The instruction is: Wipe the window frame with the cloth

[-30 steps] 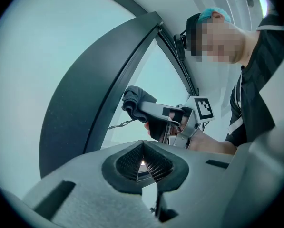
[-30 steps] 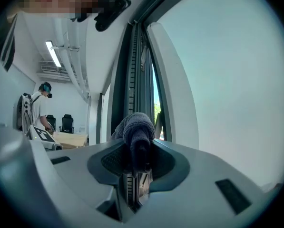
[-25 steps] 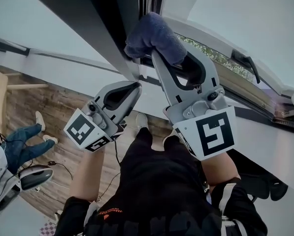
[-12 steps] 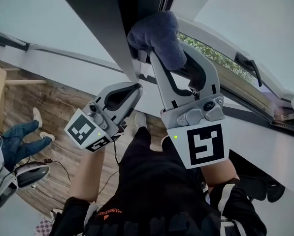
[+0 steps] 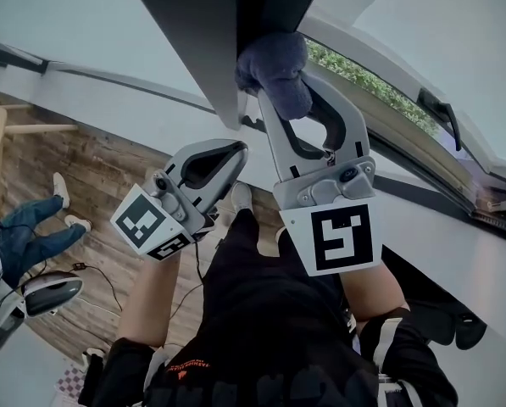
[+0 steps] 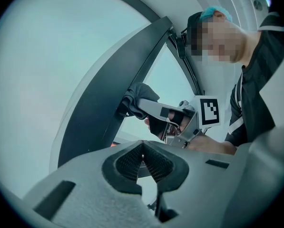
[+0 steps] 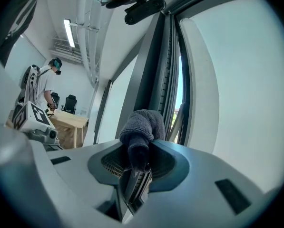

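A blue-grey cloth (image 5: 274, 68) is bunched in my right gripper (image 5: 285, 91), which is shut on it. The cloth presses against the dark window frame (image 5: 227, 32) near the top of the head view. In the right gripper view the cloth (image 7: 142, 127) bulges out between the jaws in front of the frame's dark upright (image 7: 153, 65). My left gripper (image 5: 225, 153) hangs lower left of the frame, shut with nothing in it. Its view shows the right gripper (image 6: 132, 106) holding the cloth (image 6: 138, 93) on the frame (image 6: 108, 103).
To the right an opened sash carries a black handle (image 5: 437, 110), with greenery (image 5: 363, 79) visible through the gap. Wooden floor (image 5: 91, 176) lies far below, where a seated person's legs (image 5: 32, 231) show. A wooden desk (image 7: 70, 120) and a standing person (image 7: 46, 87) are in the room behind.
My right gripper has slid the cloth up and to the right along the dark frame. The left gripper has stayed where it was, shut.
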Motion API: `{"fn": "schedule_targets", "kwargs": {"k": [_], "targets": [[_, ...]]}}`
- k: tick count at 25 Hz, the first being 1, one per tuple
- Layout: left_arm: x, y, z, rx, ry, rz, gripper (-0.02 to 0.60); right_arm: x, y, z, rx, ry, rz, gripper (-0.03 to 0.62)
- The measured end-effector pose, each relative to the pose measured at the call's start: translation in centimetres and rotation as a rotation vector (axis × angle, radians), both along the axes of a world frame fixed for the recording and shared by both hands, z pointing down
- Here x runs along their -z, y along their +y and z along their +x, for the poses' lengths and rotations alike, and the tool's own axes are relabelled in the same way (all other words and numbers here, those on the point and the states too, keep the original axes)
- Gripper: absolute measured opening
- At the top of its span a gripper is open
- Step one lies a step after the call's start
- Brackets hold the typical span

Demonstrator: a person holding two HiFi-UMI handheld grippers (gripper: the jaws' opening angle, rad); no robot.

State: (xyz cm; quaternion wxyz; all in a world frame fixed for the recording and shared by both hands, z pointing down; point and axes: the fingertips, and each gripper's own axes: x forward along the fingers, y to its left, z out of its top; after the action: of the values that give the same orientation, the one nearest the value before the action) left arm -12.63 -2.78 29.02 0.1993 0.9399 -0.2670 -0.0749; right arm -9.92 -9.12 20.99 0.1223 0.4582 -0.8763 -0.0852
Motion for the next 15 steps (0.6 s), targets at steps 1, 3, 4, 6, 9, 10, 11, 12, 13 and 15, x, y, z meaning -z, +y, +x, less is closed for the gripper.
{"fn": "schedule_targets", "kwargs": {"k": [1,3,4,6,9,10,11,12,13,15], "targets": [[-0.2,0.0,-0.1,0.001,-0.001,-0.002,0.018,-0.3,0.0,0.0,-0.002,0.004,-0.003,0.104],[-0.6,0.2,-0.3,0.003,0.000,-0.009,0.018,-1.0,0.0,-0.1,-0.005,0.015,-0.008,0.104],[-0.8,0.2,-0.3,0.004,0.000,-0.014,0.019,-1.4,0.0,-0.1,-0.005,0.022,-0.014,0.104],[-1.2,0.3,-0.3,0.005,0.002,-0.021,0.018,-2.3,-0.1,0.0,-0.008,0.032,-0.030,0.104],[-1.6,0.4,-0.1,0.000,0.005,-0.025,0.018,-3.5,-0.1,0.0,-0.011,0.044,-0.053,0.104],[-1.7,0.5,0.0,-0.001,0.006,-0.027,0.018,-4.1,0.0,-0.1,-0.013,0.048,-0.067,0.104],[-1.8,0.6,0.0,-0.002,0.007,-0.028,0.018,-4.8,0.1,0.0,-0.015,0.052,-0.084,0.104],[-1.9,0.6,0.0,-0.002,0.008,-0.029,0.018,-5.4,0.2,0.0,-0.017,0.056,-0.100,0.104],[-2.1,0.7,0.1,-0.002,0.009,-0.030,0.018,-6.1,0.3,0.1,-0.020,0.059,-0.115,0.104],[-2.3,0.8,0.1,0.000,0.007,-0.031,0.018,-7.2,0.3,0.2,-0.023,0.062,-0.138,0.104]]}}
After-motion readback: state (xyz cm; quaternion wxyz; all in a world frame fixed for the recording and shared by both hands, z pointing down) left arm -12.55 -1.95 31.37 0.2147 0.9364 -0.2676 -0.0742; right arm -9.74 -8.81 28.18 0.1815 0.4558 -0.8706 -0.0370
